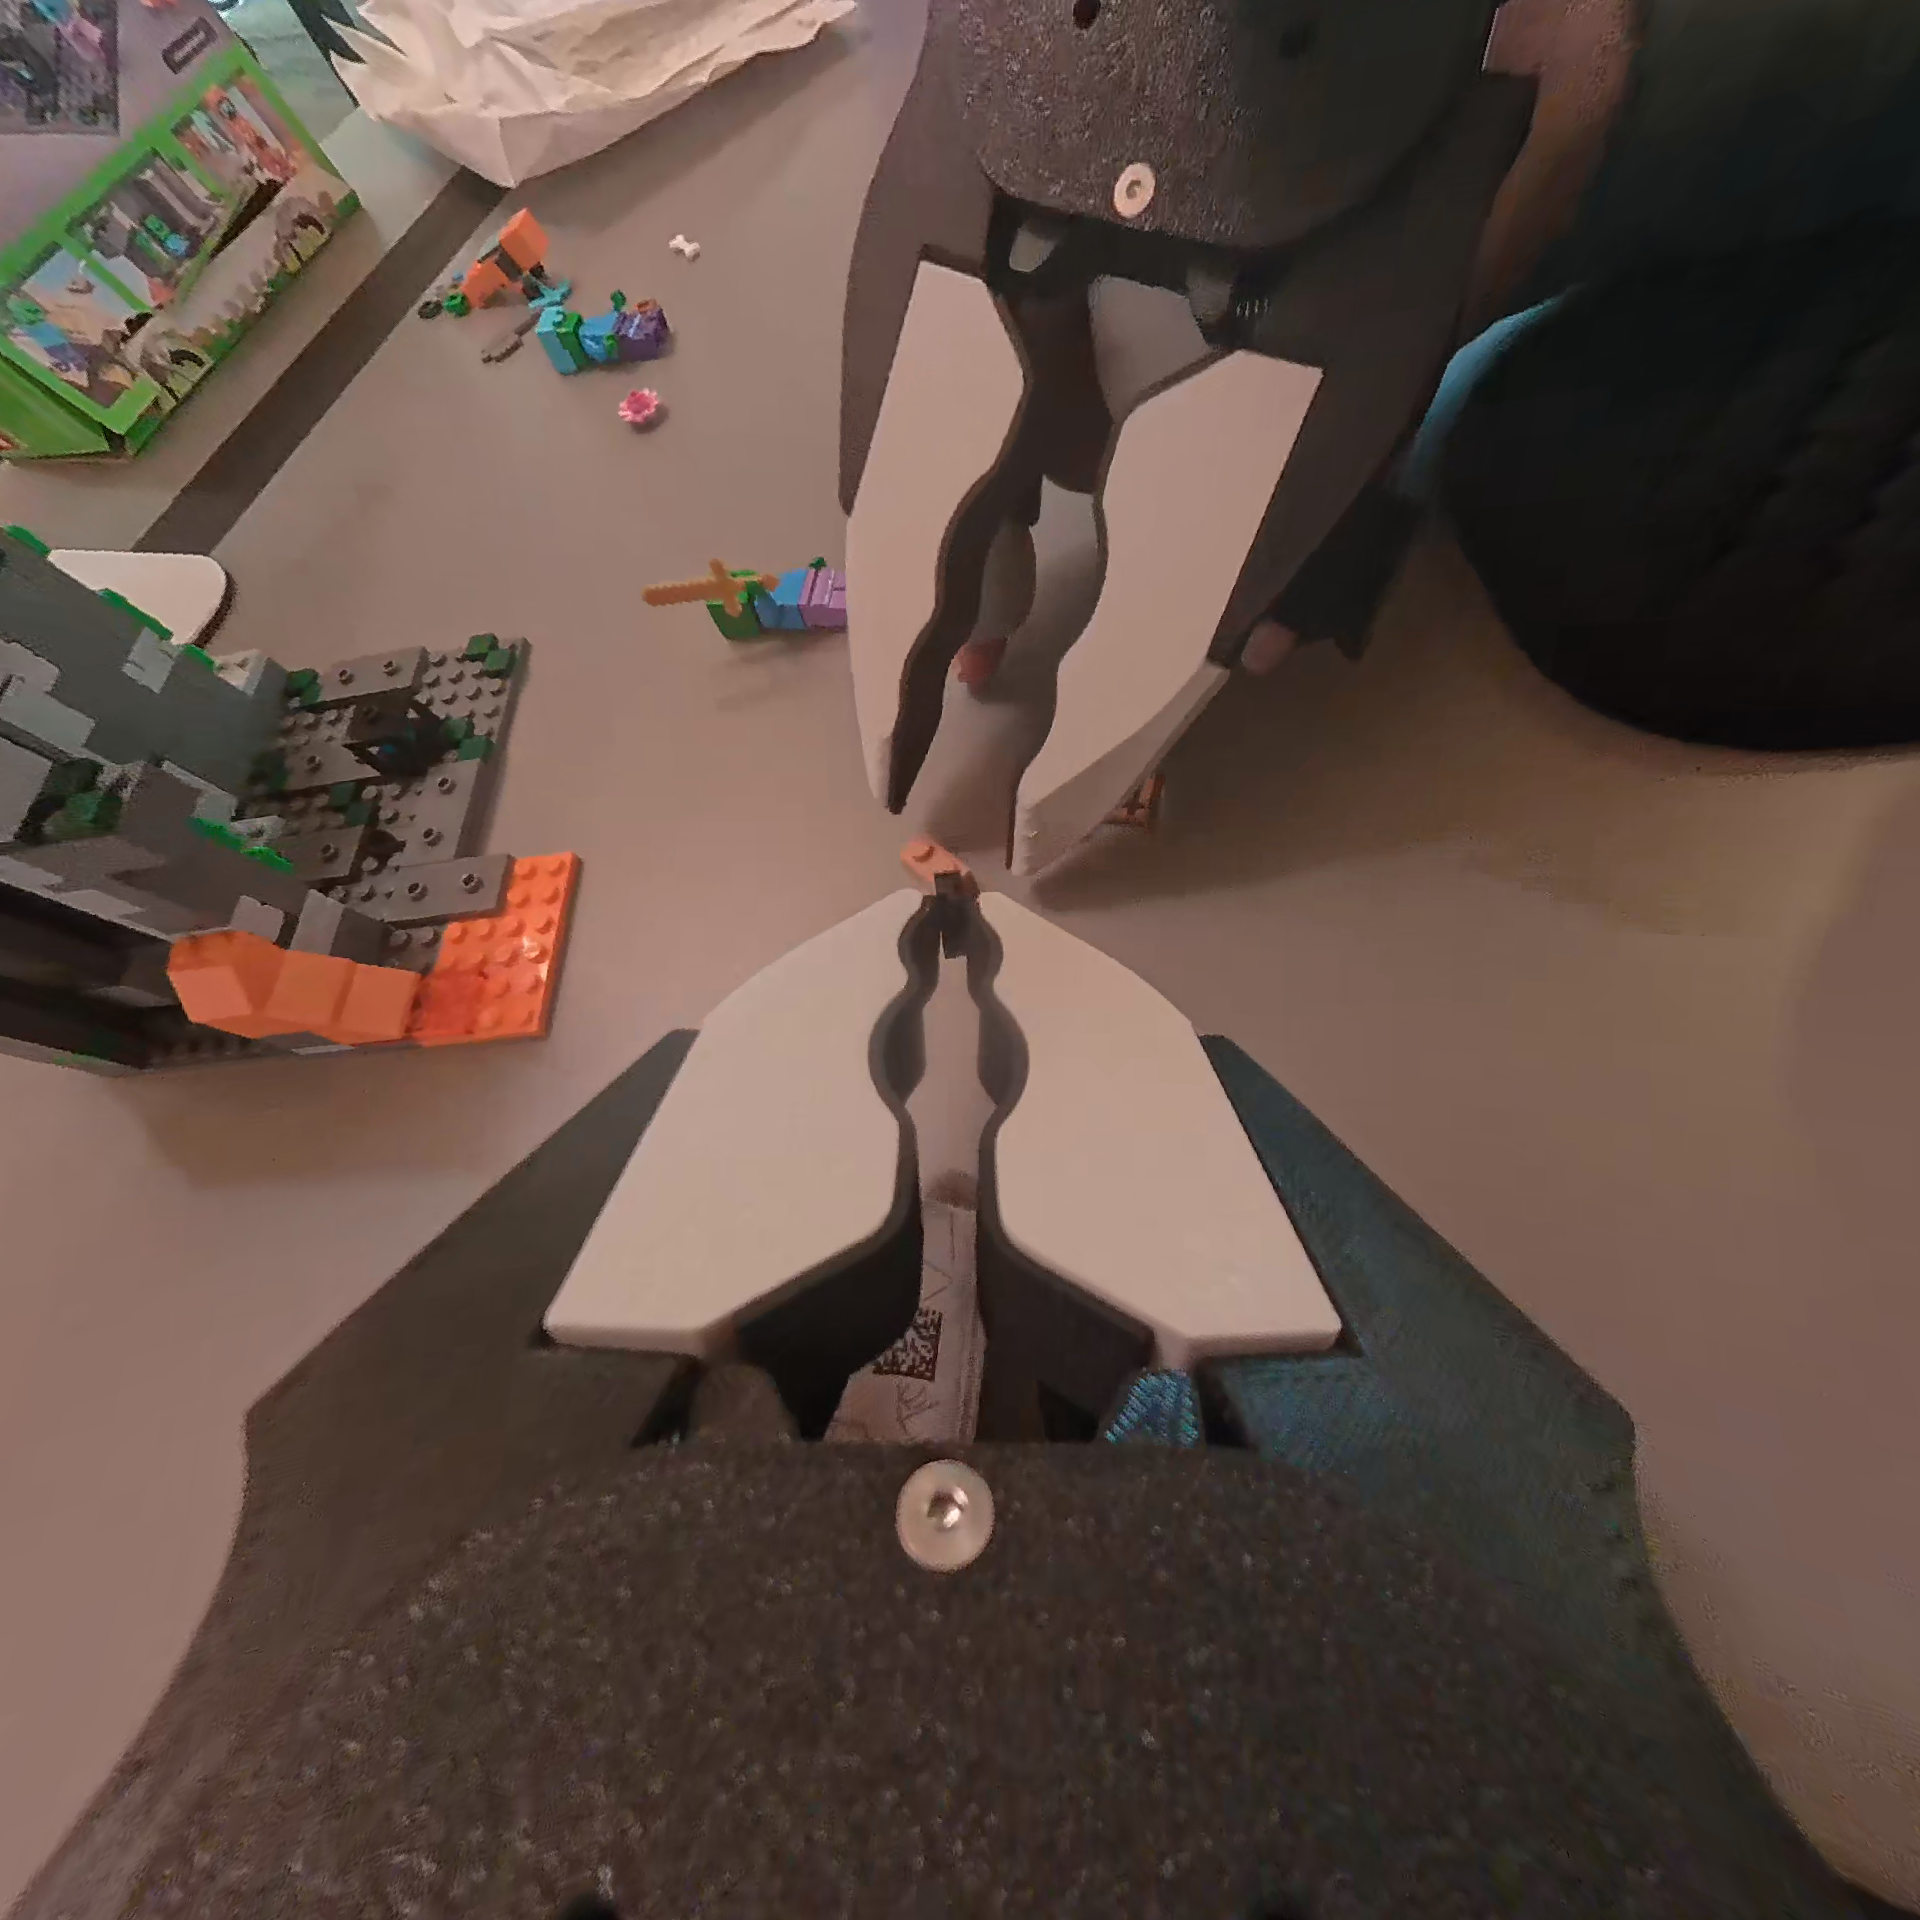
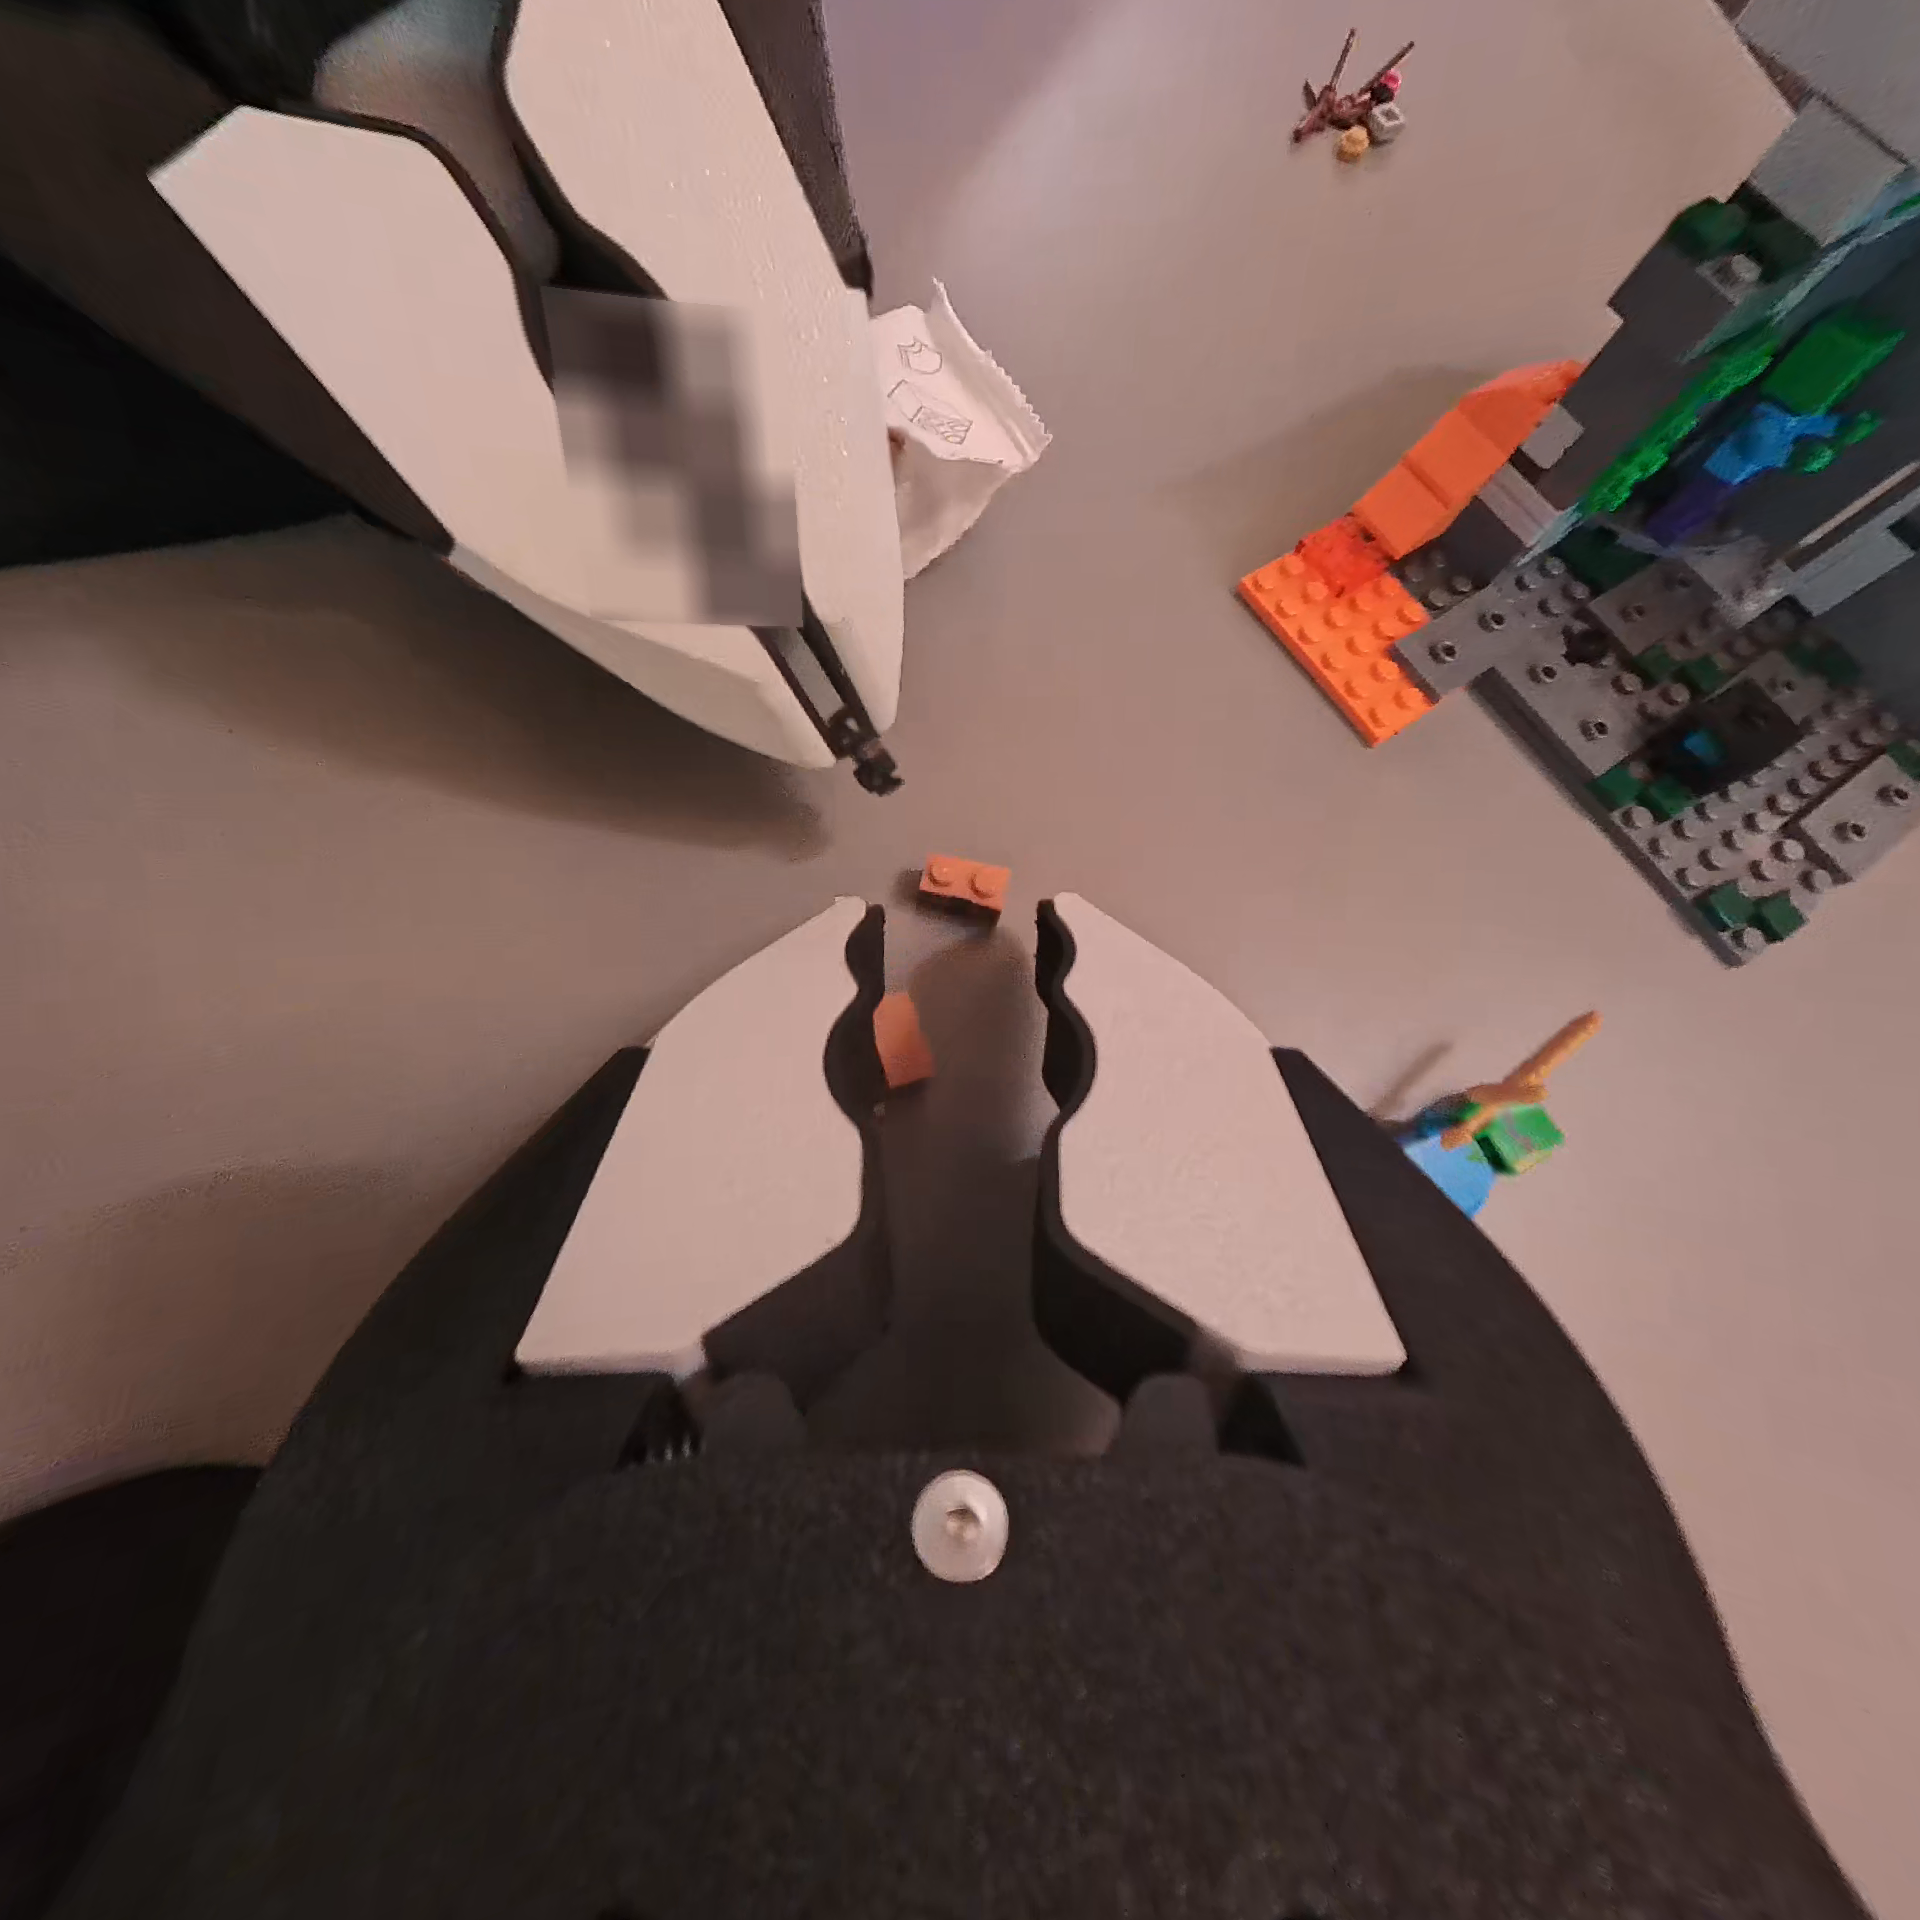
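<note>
Left tool pinches black piece — no containers.

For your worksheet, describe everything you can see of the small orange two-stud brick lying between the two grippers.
The small orange brick looks like moulded plastic, with two round studs on top. It lies flat, studs up, on the grey table, casting a small shadow. It sits just beyond the open right gripper, untouched by it. The left gripper, shut on a small dark piece, stands close by.
</note>
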`<action>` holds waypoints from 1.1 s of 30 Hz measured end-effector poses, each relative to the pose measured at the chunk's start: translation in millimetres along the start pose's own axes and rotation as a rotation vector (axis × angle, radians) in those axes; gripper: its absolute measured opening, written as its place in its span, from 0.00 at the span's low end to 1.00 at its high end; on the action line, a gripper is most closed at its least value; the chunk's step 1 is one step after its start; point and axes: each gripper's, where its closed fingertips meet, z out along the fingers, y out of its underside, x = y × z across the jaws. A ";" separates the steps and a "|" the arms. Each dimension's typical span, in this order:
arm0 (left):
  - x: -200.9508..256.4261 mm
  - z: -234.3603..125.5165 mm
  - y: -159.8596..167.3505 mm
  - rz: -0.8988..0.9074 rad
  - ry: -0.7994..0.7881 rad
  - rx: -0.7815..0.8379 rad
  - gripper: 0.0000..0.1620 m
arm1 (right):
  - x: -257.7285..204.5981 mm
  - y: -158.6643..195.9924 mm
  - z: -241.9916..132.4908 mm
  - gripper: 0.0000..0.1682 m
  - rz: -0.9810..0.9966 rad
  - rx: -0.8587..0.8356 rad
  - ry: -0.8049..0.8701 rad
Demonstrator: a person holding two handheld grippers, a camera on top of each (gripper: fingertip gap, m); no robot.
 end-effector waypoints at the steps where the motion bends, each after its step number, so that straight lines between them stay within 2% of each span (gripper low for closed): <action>1: 1.1 0.1 -0.4 0.002 0.005 0.003 0.03 | 0.1 0.4 1.5 0.17 -0.018 -0.012 0.013; 4: 2.8 0.0 -1.6 -0.003 0.017 0.009 0.09 | -0.6 1.2 2.6 0.17 -0.044 -0.022 0.027; 7: 3.0 0.0 -1.6 -0.003 0.019 0.009 0.11 | 0.9 1.8 0.8 0.17 -0.035 -0.009 0.028; 10: 1.8 -0.3 -1.5 0.001 0.007 0.008 0.10 | 3.2 3.3 -0.9 0.17 -0.031 -0.006 0.035; 13: -3.6 -4.2 -5.6 -0.001 -0.022 0.032 0.03 | 3.4 3.2 -1.0 0.17 -0.032 -0.001 0.041; 19: -22.8 -31.3 -28.3 -0.019 -0.099 0.131 0.02 | -0.5 -0.4 4.9 0.17 -0.066 -0.008 0.048; 23: -62.3 -78.4 -28.1 -0.036 -0.267 0.137 0.02 | 0.3 -1.0 3.9 0.17 -0.046 0.009 0.041; 26: -103.5 -136.5 -7.3 -0.096 -0.438 0.086 0.02 | 0.0 -0.6 3.7 0.17 -0.048 0.013 0.043; 29: -141.3 -208.0 27.7 -0.184 -0.604 -0.027 0.03 | -0.2 -0.4 3.5 0.17 -0.049 0.016 0.046; 33: -165.2 -279.2 93.3 -0.347 -0.673 -0.262 0.03 | 0.0 -0.6 3.6 0.17 -0.047 0.019 0.045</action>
